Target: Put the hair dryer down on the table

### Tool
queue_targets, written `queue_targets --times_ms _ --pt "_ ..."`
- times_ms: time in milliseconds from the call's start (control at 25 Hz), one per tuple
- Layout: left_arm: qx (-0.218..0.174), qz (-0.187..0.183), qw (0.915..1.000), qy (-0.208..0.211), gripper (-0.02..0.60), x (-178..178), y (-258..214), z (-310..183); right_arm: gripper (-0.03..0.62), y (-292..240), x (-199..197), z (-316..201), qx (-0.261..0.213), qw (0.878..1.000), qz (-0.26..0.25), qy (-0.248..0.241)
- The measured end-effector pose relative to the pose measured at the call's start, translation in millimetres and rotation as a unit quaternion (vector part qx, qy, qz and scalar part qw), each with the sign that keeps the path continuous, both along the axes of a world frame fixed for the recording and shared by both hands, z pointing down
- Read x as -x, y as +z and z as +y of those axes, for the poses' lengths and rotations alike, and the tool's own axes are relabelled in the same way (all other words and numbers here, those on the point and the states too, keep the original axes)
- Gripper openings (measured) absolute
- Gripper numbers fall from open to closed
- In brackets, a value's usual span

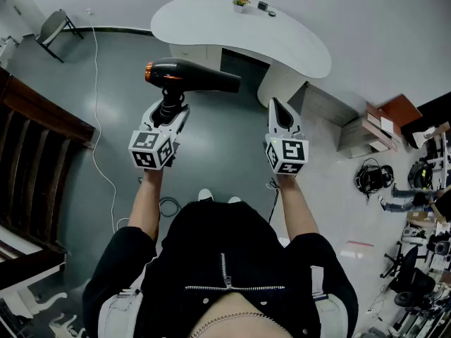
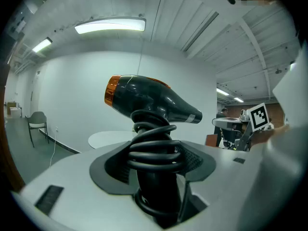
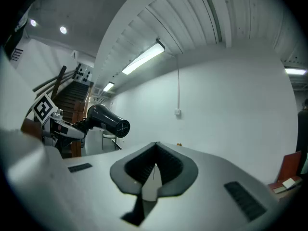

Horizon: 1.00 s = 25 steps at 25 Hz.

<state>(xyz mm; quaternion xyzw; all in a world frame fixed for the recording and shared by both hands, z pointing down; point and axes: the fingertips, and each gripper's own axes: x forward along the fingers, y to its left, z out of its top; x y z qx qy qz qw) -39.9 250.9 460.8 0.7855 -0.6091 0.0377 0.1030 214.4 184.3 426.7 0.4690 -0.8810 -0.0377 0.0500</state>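
Note:
A black hair dryer (image 1: 190, 76) with an orange rear end is held up in the air, nozzle pointing right. My left gripper (image 1: 171, 111) is shut on its handle, which has the black cord coiled around it (image 2: 153, 150). In the left gripper view the hair dryer's body (image 2: 149, 100) rises above the jaws. My right gripper (image 1: 277, 105) is level with the left one, shut with nothing in it, its tips meeting (image 3: 155, 146). From the right gripper view the hair dryer (image 3: 108, 121) shows at the left. The white curved table (image 1: 282, 44) stands ahead, beyond both grippers.
A small potted plant (image 1: 242, 2) and dark small items sit on the table's far side. A chair (image 1: 55, 25) stands at the far left, a wooden staircase (image 1: 35, 139) at the left. A white cable (image 1: 99, 118) runs over the grey floor. Boxes and clutter (image 1: 380, 129) fill the right.

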Motion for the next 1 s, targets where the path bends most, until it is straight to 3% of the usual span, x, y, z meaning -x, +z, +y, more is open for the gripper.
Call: queue_targets --times_ms 440,600,1000 --pt "-0.005 0.023 0.9996 -0.014 0.284 23.2 0.9 -4.5 0.006 12.6 19.2 -14.3 0.024 0.999 -0.022 -0.014" --pt "-0.005 0.025 0.9996 -0.012 0.284 34.5 6.2 -6.4 0.006 13.0 33.4 -16.3 0.033 0.998 -0.053 -0.023" --pt "0.009 0.035 0.9993 -0.012 0.284 51.9 12.6 -38.6 0.006 13.2 51.9 -41.9 0.040 0.998 -0.048 -0.022"
